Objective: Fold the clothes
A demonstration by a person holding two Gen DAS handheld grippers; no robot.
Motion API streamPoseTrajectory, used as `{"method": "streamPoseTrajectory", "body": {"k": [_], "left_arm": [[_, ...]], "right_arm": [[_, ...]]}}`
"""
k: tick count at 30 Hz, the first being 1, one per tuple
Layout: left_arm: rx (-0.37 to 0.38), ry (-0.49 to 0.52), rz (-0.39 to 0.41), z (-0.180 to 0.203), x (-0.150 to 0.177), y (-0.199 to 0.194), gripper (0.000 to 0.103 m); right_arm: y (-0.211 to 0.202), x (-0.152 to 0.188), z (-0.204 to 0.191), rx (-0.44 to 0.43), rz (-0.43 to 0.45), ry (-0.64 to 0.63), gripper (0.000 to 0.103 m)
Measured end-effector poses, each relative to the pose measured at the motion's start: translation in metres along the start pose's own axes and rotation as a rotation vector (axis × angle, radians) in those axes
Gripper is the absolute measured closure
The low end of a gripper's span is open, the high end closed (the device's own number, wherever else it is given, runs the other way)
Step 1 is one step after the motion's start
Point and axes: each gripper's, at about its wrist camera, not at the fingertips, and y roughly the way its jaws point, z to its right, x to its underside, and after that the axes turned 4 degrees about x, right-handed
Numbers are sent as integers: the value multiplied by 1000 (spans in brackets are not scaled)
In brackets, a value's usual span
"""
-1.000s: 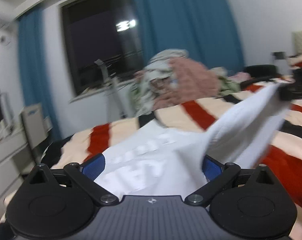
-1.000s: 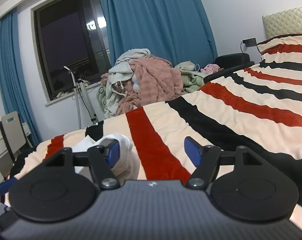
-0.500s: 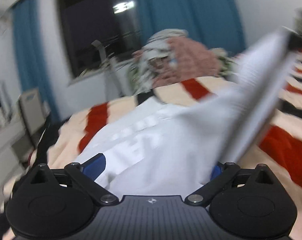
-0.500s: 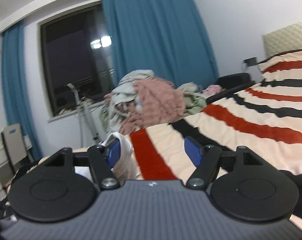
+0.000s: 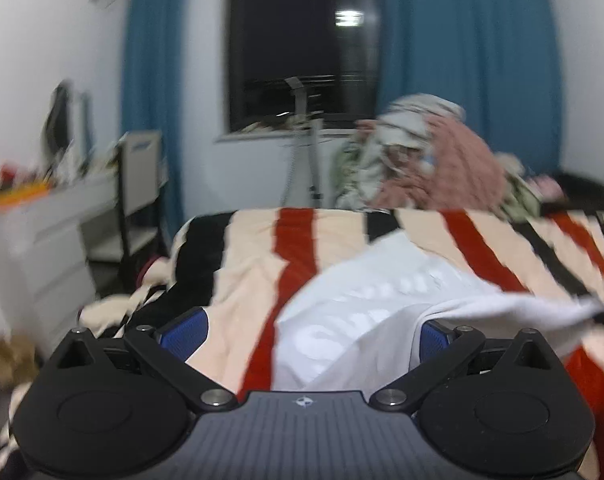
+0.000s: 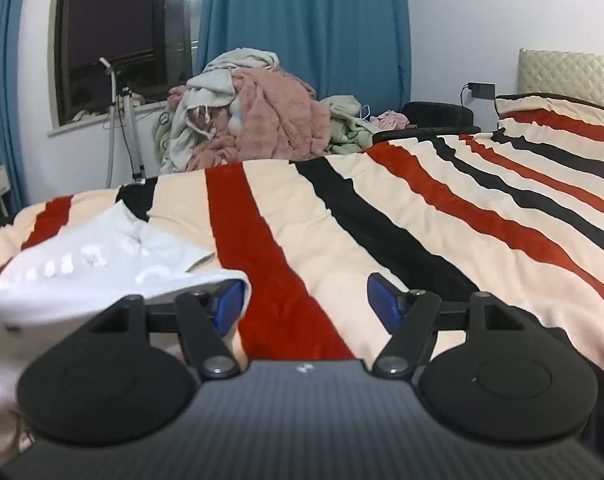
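Note:
A white T-shirt [image 5: 365,304] with pale lettering lies on the striped blanket [image 5: 254,280]. One edge of it is lifted and stretched toward the right. My left gripper [image 5: 302,330] is open, low over the shirt's near edge; cloth drapes over its right finger [image 5: 433,334]. In the right wrist view the shirt [image 6: 82,268] lies at the left, and its lifted edge hangs over the left finger [image 6: 228,304] of my right gripper [image 6: 305,306], which is open. The blanket [image 6: 381,220] shows between its fingers.
A heap of unfolded clothes [image 6: 258,108] sits past the far edge of the bed. A tripod stand [image 6: 122,132] stands by the window. A white desk [image 5: 38,232] and chair [image 5: 138,176] stand at the left. The headboard [image 6: 569,76] is at the right.
The left wrist view has swung left, now showing the desk and chair. The lifted shirt edge has dropped from high at the right to a low stretch. The right gripper has come down lower.

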Motion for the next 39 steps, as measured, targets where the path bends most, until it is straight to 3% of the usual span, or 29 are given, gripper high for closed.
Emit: {"method": "streamPoseTrajectory", "body": {"k": [3, 7, 12, 16, 19, 23, 33, 39], "left_arm": [[-2, -100, 37, -24, -19, -7, 0], [-33, -104, 177, -38, -49, -38, 0], [9, -187, 297, -66, -91, -72, 0], [67, -212, 342, -90, -113, -99, 0], [115, -218, 307, -105, -115, -104, 0], [197, -158, 164, -112, -102, -85, 0], [218, -10, -204, -94, -43, -7, 0], [205, 167, -154, -68, -35, -7, 0]], "right_arm": [[-25, -23, 4, -41, 92, 20, 34], [-71, -66, 7, -111, 238, 45, 34], [-126, -119, 2, -189, 381, 35, 34], [-157, -143, -1, -233, 455, 11, 33], [-169, -152, -4, -271, 471, -16, 33], [-171, -150, -12, -301, 449, -55, 33], [-117, -95, -25, -290, 329, -99, 33], [-94, -78, -21, -296, 293, -61, 33]]}}
